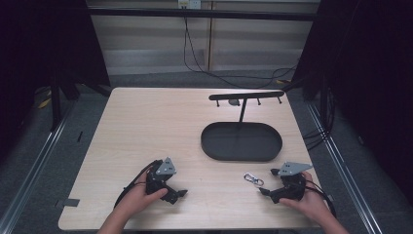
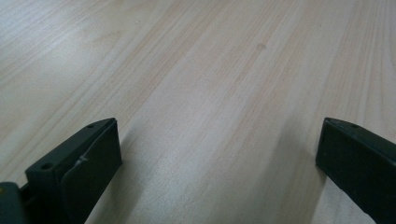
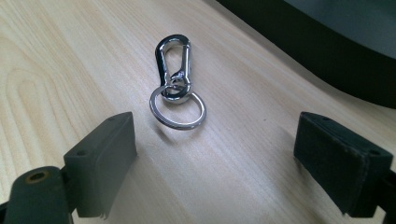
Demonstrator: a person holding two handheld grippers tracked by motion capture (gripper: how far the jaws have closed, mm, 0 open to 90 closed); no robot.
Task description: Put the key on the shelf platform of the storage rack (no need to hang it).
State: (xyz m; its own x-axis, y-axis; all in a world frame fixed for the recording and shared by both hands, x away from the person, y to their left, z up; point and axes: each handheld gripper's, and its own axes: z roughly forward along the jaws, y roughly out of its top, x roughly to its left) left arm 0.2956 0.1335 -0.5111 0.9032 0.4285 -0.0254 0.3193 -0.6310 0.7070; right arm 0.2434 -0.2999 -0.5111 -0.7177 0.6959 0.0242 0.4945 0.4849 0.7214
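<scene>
Jaws of the right gripper [image 3: 215,158] stand wide apart with nothing between the pads. Just ahead of them the keyring clip [image 3: 176,81] lies flat on the table [image 3: 56,56], untouched. Beyond the clip sits the black oval tray [image 1: 242,141]. The left gripper [image 2: 219,154], well apart, rests with jaws spread over bare wood.

Dark tray [image 3: 327,42] cut off by the top and right picture edges in right gripper view. Small pieces hanging under the stand's crossbar [image 1: 246,95], near the table's far edge, too small to identify. Table's near edge [image 1: 195,228] partly hidden by forearms.
</scene>
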